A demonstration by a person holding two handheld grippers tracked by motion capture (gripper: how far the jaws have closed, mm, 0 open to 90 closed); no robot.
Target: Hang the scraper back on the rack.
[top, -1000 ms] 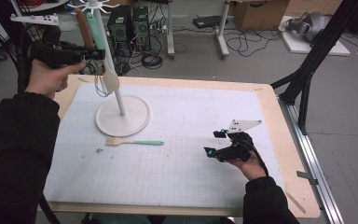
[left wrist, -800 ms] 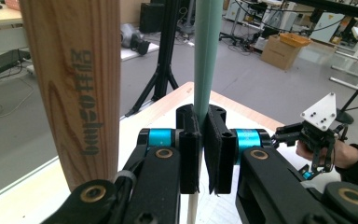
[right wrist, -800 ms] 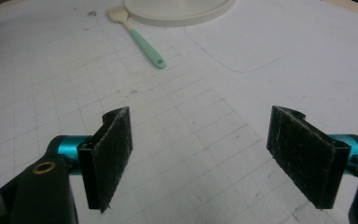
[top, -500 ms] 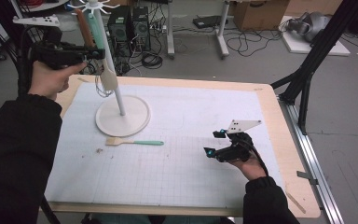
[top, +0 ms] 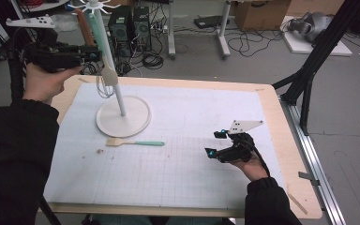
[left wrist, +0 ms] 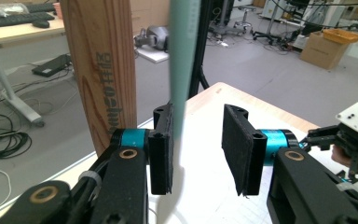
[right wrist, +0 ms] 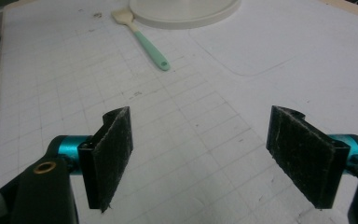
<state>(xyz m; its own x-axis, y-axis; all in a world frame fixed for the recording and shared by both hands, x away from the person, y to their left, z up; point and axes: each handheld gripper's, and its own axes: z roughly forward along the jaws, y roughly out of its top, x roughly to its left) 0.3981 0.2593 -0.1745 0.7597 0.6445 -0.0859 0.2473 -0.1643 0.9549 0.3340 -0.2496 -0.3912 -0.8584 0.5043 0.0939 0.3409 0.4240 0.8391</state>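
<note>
Left gripper (top: pixel 93 52) raised by the stand (top: pixel 123 117), jaws parted around a hanging mint-green handle (left wrist: pixel 182 60) touching one pad, wooden handle (left wrist: pixel 103 70) just beside; right gripper (top: pixel 215 143) low over the mat (top: pixel 192 178), jaws spread wide, empty; green-handled spatula (top: pixel 136 142) lying before the stand's base.

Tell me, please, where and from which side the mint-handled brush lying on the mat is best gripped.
Grip the brush mid-handle, coming straight down from above with the jaws across the handle. It lies flat on the mat, slim and straight, clear of the stand's base. The open right claw seems nearest.
</note>
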